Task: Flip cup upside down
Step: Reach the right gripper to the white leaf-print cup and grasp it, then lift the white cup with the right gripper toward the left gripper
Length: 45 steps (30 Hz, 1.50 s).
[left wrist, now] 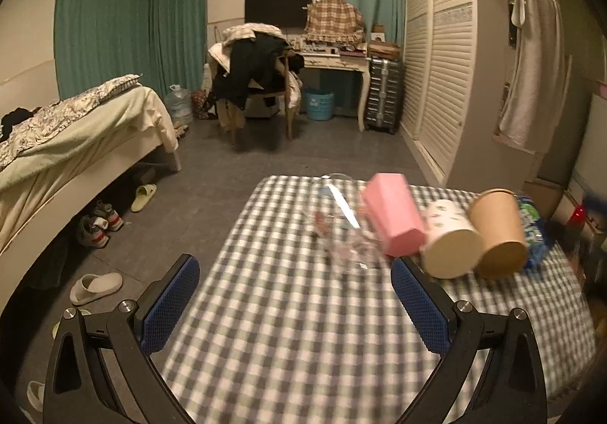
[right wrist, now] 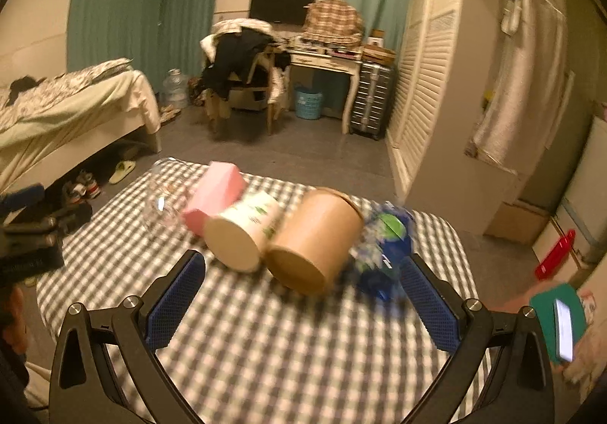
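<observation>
We have yet to begin: both our left gripper [left wrist: 295, 306] and right gripper [right wrist: 303, 295] gape unladen, while the brown paper cup [right wrist: 316, 240] awaits flipping.

Dim, warm yellowish indoor light is recorded in both views; no lamp is seen. Strong fisheye bending and dark vignetted corners are noted at every edge. Motion blur is spread over the checkered tablecloth [left wrist: 303, 329] and the cups on it, heavier in the right wrist view, where the brown cup [right wrist: 316, 240] is smeared. A bright glare streak is caught on the clear glass [left wrist: 341, 208] beside the pink cup [left wrist: 392, 215]. Deep shadow is held under the bed [left wrist: 76, 143].
</observation>
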{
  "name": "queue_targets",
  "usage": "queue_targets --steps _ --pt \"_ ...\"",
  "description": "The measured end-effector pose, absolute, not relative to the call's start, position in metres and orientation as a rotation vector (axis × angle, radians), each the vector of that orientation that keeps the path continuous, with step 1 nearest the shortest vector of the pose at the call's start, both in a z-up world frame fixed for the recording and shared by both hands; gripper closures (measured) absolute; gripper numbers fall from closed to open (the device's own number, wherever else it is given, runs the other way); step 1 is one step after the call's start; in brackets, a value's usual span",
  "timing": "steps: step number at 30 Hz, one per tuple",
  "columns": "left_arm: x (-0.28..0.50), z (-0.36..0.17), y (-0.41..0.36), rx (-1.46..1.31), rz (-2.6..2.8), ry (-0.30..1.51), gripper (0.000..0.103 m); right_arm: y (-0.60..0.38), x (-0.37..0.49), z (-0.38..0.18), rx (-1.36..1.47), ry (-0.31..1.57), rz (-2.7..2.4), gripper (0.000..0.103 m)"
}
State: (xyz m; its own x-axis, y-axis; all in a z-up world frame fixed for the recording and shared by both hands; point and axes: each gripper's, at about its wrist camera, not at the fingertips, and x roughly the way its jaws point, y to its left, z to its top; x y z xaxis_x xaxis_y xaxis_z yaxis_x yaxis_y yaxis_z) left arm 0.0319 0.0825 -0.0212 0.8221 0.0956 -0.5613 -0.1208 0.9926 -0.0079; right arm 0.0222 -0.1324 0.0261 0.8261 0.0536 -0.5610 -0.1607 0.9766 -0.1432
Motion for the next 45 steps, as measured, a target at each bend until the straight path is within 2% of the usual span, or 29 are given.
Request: queue_targets --steps 4,7,10,11,12,18,23,27,33,45 --pt "0.045 -0.027 0.106 -0.065 0.143 0.632 0.000 -0.104 0.084 0.047 -0.262 0.665 0.148 0.001" --pt "0.052 -0.028 0.124 -0.124 0.135 0.648 0.000 -0.090 0.141 0.049 -0.314 0.801 0.143 0.007" --pt "0.056 -0.029 0.136 -0.164 0.128 0.665 0.000 -0.085 0.190 0.034 -0.304 1.009 0.160 0.012" --pt "0.057 -0.029 0.137 -0.166 0.128 0.667 0.000 -0.085 0.203 0.025 -0.293 1.082 0.145 0.019" --pt "0.056 -0.030 0.137 -0.163 0.132 0.669 0.000 -0.085 0.211 0.016 -0.286 1.139 0.143 0.021" --pt "0.055 -0.030 0.138 -0.161 0.129 0.681 0.000 -0.072 0.231 -0.028 -0.280 1.329 0.154 0.022" --pt "0.054 -0.031 0.138 -0.154 0.133 0.678 0.000 -0.066 0.241 -0.044 -0.283 1.376 0.137 0.024" --pt "0.055 -0.032 0.138 -0.144 0.133 0.685 0.000 -0.064 0.250 -0.064 -0.274 1.435 0.140 0.034" --pt "0.056 -0.032 0.130 -0.118 0.132 0.683 0.000 -0.066 0.249 -0.073 -0.290 1.443 0.128 0.037" --pt "0.056 -0.033 0.124 -0.105 0.130 0.680 0.000 -0.058 0.157 -0.033 -0.420 1.361 0.214 0.039"
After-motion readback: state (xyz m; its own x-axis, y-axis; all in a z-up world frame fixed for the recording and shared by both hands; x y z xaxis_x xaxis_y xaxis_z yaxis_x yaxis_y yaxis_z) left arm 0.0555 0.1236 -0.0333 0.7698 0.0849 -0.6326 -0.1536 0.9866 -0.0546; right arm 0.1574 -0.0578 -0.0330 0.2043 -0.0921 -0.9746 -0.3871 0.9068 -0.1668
